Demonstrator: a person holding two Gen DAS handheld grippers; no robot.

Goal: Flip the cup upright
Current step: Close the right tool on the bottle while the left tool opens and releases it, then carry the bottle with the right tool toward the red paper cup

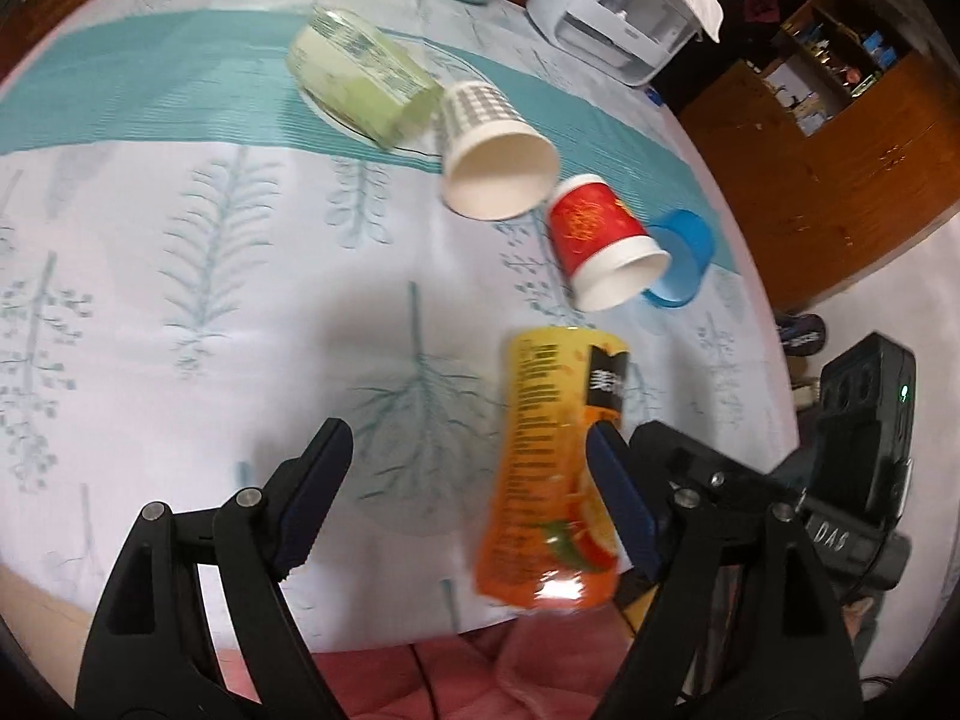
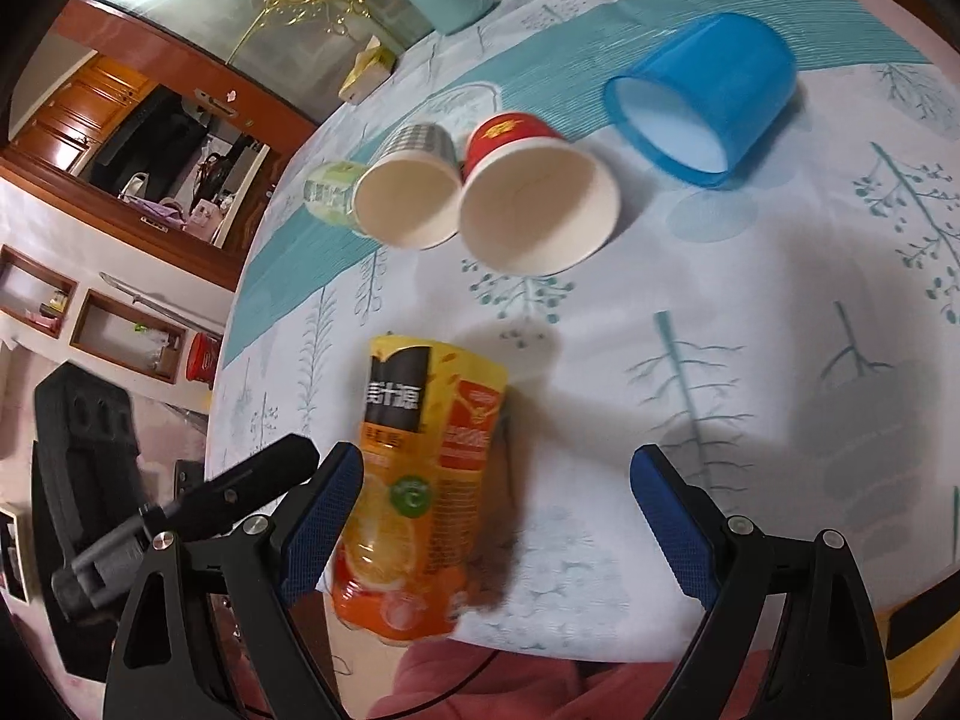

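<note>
Blur smears the orange bottle; left tool and right tool gape apart.

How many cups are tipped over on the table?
3. The checked cup lies beside the green bottle, the red cup lies right next to it, and the blue cup lies farther off. None looks hidden.

Open tablecloth lying free left of the cups, near edge blocked by orange bottle, red cup flanked closely by checked cup and blue cup
</note>
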